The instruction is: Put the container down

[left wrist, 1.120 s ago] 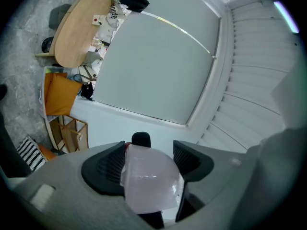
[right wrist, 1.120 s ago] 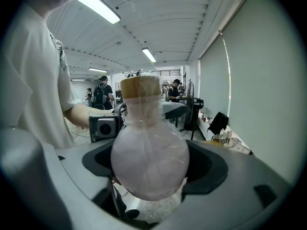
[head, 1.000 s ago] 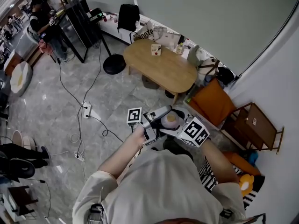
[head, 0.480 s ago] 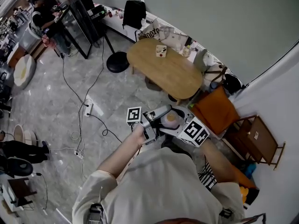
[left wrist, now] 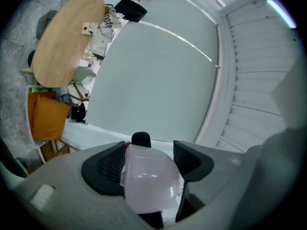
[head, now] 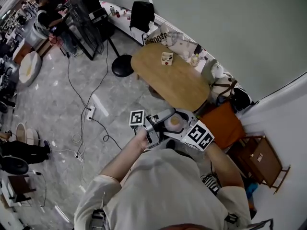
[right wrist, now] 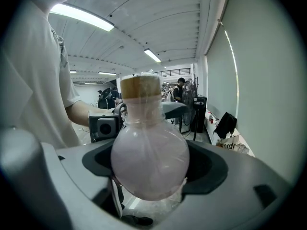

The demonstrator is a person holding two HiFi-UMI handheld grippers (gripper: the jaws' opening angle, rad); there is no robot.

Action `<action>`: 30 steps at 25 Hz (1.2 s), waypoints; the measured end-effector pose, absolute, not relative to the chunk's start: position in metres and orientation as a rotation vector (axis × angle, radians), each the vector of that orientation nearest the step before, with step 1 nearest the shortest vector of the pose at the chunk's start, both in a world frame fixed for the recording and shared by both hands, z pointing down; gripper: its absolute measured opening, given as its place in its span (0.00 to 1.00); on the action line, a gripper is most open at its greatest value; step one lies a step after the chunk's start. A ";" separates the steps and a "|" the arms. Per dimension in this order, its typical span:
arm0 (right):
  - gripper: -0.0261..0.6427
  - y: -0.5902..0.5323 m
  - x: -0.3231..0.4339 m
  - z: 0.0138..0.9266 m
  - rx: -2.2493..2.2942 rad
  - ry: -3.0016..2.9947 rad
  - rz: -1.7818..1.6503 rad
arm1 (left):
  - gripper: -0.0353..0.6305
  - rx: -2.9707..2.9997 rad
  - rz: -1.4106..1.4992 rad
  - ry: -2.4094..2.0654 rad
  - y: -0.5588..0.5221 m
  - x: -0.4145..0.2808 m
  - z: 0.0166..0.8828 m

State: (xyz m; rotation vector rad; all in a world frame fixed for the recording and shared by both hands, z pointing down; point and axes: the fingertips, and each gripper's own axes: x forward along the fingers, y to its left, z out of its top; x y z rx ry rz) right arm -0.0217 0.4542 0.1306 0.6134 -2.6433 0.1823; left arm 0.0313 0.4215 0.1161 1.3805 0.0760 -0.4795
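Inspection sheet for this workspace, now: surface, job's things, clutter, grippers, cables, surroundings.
Surface: oval wooden table ahead, mostly bare; grey stone floor below.
Job's things: round-bellied translucent container with a cork-coloured stopper, held in the air, not yet set down.
Clutter: small box and small bottle on the table's far part; bags by the wall.
Grippers: left gripper and right gripper both shut on the container, from opposite sides.
Cables: power strip and loose cables across the floor.
Surroundings: orange chair, round black stand base, another person far off.

Likely an open office, wooden table (head: 172, 80), power strip (head: 90, 112), ceiling lights (right wrist: 81, 17)
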 end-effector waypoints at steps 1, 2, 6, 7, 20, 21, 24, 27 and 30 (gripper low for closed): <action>0.64 0.448 -0.015 0.132 0.606 -2.643 0.183 | 0.51 1.381 -0.482 0.073 0.415 0.037 0.117; 0.64 0.442 -0.010 0.134 0.601 -2.644 0.183 | 0.51 1.380 -0.487 0.069 0.409 0.043 0.119; 0.64 0.423 0.004 0.137 0.584 -2.649 0.192 | 0.51 1.372 -0.499 0.056 0.389 0.056 0.123; 0.64 0.420 0.007 0.139 0.578 -2.648 0.195 | 0.51 1.370 -0.499 0.050 0.386 0.059 0.124; 0.64 0.355 0.010 0.158 0.605 -2.633 0.270 | 0.51 1.331 -0.458 0.046 0.321 0.063 0.145; 0.64 0.347 0.008 0.160 0.614 -2.628 0.280 | 0.51 1.328 -0.449 0.048 0.313 0.061 0.147; 0.64 0.317 0.000 0.166 0.633 -2.613 0.304 | 0.51 1.337 -0.404 0.038 0.284 0.056 0.152; 0.64 0.282 -0.010 0.172 0.656 -2.596 0.321 | 0.51 1.351 -0.348 0.037 0.251 0.047 0.159; 0.64 0.244 -0.023 0.180 0.690 -2.601 0.349 | 0.51 1.340 -0.306 0.054 0.215 0.037 0.169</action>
